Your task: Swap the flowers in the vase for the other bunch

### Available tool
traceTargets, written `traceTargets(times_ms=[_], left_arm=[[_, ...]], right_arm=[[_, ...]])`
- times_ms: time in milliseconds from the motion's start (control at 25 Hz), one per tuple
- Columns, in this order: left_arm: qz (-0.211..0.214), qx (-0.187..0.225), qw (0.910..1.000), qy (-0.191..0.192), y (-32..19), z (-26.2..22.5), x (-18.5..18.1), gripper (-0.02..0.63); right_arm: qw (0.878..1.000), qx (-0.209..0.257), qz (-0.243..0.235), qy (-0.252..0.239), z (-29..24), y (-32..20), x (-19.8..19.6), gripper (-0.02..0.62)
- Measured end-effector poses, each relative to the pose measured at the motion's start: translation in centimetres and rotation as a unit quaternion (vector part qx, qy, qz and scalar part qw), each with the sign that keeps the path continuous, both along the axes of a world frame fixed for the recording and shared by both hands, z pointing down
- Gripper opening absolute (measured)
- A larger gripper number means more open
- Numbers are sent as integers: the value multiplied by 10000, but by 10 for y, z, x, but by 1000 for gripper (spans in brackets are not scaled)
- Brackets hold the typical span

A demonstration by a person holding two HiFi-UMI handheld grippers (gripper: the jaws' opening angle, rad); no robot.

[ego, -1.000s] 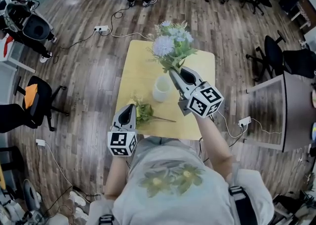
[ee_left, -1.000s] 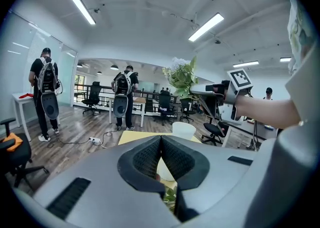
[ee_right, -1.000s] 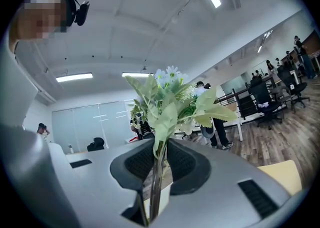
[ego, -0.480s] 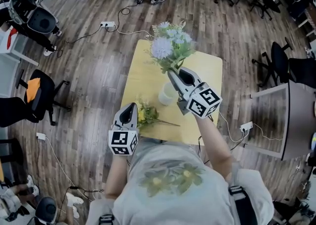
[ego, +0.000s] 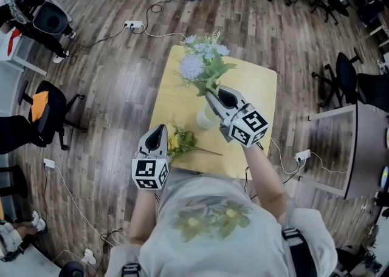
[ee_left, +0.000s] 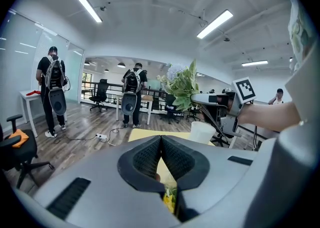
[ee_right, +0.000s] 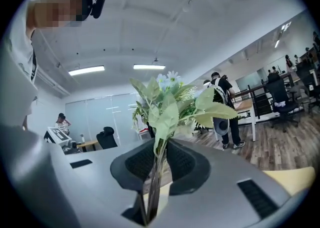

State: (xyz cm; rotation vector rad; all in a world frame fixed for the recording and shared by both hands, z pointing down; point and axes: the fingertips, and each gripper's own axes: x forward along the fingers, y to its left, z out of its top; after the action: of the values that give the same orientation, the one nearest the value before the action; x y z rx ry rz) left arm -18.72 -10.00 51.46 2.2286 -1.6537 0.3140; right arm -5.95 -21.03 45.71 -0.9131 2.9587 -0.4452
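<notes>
- Hovering over the near left edge of the yellow table (ego: 252,84), the left gripper (ego: 159,130) has its jaws closed, tips touching. In the left gripper view (ee_left: 161,142) nothing sits between the pads, though yellow petals show through the gap lower down.
- Just right of it, the yellow bunch (ego: 178,141) lies flat on the tabletop. Its blooms are near the left gripper and its thin stem (ego: 206,150) runs toward the right.
- Further right and toward the table's middle stands the white vase (ego: 205,119), upright. It is partly covered in the head view by the right gripper above it, and in the left gripper view it shows as a plain white cylinder (ee_left: 202,132).
- The pale bunch (ego: 200,66), with lavender and white heads among green leaves, is up in the air above the vase and tilted to the far left. Its lower stem ends are hidden.
- The right gripper (ego: 209,95) is clamped on that bunch. In the right gripper view (ee_right: 159,159) the green stems (ee_right: 152,187) pass straight between the two closed pads and the leaves (ee_right: 167,104) fan out above.
</notes>
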Motion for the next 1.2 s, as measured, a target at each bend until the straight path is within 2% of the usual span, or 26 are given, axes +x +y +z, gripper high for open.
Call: traceTargets(times_ms=[360,640,720,800,960,1080,1200], left_arm=[[127,43,9999,45,-3,-3,11,17],[603,265,9945,813,-34,-44,33,17],[990,198,9870,1247,-43,-59,49,44],[1403,104,9759,1670,-52,-75,65,185],[1850,-150,9538,2361,-71,-94,83,310],[2023,-306,9356,2877,-79,-100,95,346],[2018,-325,9282,3110,-88,-103,102,348]], right_arm=[[9997,-217,-22,-67,6,3,10,69],[9999,-100,-112,-12,4,7,11,71],[9998,-50,-179,37,2,10,12,71],[9997,-8,-235,92,-1,12,11,71],[9996,30,-273,106,-6,12,9,71],[9995,65,-300,82,-8,16,8,71],[9993,116,-350,74,-10,21,7,71]])
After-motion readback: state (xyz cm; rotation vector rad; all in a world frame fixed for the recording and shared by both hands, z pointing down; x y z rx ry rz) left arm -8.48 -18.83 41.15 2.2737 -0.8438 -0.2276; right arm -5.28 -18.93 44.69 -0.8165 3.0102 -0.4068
